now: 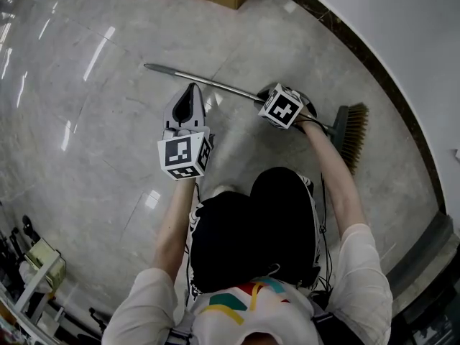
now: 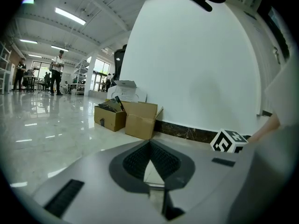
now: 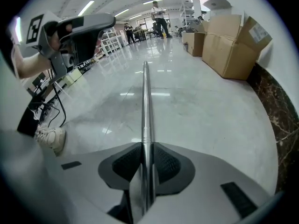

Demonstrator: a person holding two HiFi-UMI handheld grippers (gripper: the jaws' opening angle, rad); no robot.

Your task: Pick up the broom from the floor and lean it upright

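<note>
Broom (image 1: 215,85) flat on the floor (image 1: 93,135). Runs from the head (image 1: 351,131), at the right of the head view near the wall (image 1: 402,27), up and left to the free end of the handle (image 3: 145,97).

Pinching that handle with the right tool (image 3: 145,150), pads on the metal from both sides, low down and just beside the head. Seen from there, points straight away from the jaws over open floor, with boxes (image 3: 233,45) off to the right.

Holding the left tool (image 1: 191,89) pressed together with nothing in it, raised off the floor, tip just short of the handle's middle and on the near side of it. Touching or not: cannot tell from above. Probably apart, judging by no sight of the handle in the left gripper view.

So, right hand on at the heavy end, left hand nearest the middle. Likely next: raise the free end by swinging about the head, long axis from flat to upright, then tip it towards the wall just beyond the head. Would probably want the left tool spread and set higher on the handle to steady that swing.
</note>
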